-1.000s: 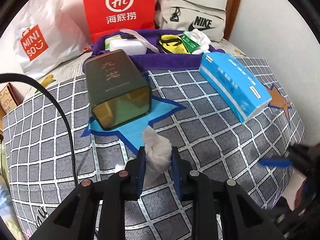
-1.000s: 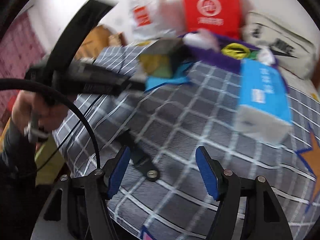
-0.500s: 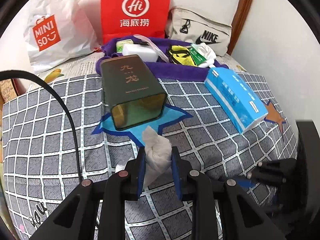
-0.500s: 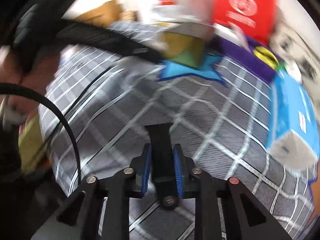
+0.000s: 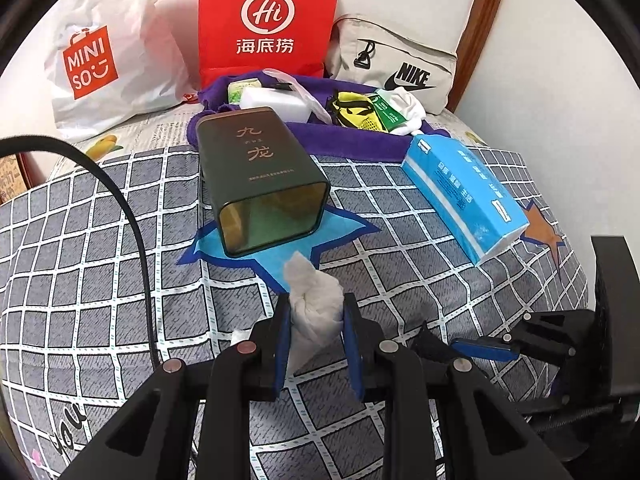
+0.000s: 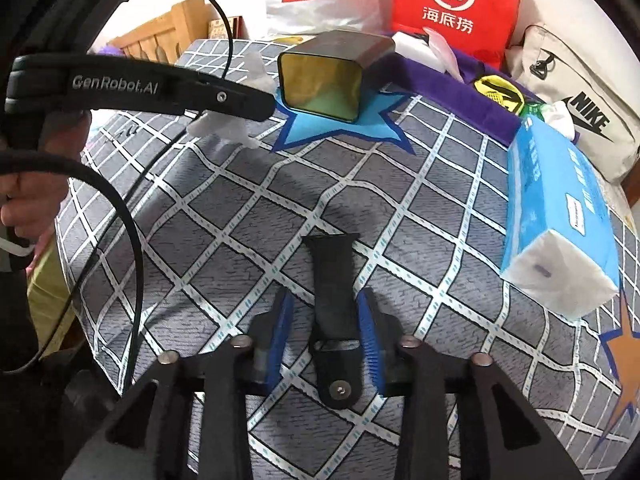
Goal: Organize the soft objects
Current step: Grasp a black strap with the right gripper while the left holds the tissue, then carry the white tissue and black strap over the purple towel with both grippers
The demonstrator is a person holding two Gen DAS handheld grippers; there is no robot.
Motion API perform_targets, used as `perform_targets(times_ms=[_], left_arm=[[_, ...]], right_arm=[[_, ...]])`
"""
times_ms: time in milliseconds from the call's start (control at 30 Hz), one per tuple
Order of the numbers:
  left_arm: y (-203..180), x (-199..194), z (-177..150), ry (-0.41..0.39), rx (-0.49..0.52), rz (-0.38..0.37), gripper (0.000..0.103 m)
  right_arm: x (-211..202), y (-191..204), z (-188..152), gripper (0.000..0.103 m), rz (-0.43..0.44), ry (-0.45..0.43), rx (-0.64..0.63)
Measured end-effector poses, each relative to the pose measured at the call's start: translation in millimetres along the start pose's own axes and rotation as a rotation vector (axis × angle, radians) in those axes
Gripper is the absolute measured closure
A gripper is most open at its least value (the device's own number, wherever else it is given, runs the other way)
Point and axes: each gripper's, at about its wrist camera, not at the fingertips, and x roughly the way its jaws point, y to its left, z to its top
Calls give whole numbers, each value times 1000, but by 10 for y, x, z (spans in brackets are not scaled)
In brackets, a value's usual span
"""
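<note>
My left gripper (image 5: 316, 322) is shut on a crumpled white tissue (image 5: 314, 300), held just above the checked bedspread (image 5: 120, 264) in front of a dark green tin (image 5: 260, 176). The tin lies on its side with its open mouth toward me. In the right wrist view the same tissue (image 6: 224, 128) hangs under the left gripper's fingers (image 6: 240, 102). My right gripper (image 6: 325, 296) is shut on a black strap (image 6: 330, 264), which lies flat on the bedspread between the blue pads. A blue tissue pack (image 6: 560, 216) lies to the right.
A purple cloth (image 5: 352, 140) at the back holds a white block, a yellow-and-black item and a green packet. Behind it stand a red paper bag (image 5: 268, 20), a white Miniso bag (image 5: 100, 60) and a beige Nike bag (image 5: 400, 68). A black cable (image 5: 132, 224) crosses the left.
My right gripper went from wide open over the black strap to shut on it, dropping slightly toward the bedspread. The left gripper has kept its hold on the tissue and hardly moved.
</note>
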Motion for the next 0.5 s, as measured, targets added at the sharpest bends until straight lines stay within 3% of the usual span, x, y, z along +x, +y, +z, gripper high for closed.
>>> perform_targets(times_ms=[167,367,500], left_arm=[[2,12,-3,4,3,-3,80],[-24,50,-1,6,-5,-11,80],[3,-22,14,-10,-17,-25,80]], right_arm=[[-35,-62,-21,80,6,29,20],[-31,-21,-30,82,4,2,12],[-46,-146,30,82,83,-9,68]])
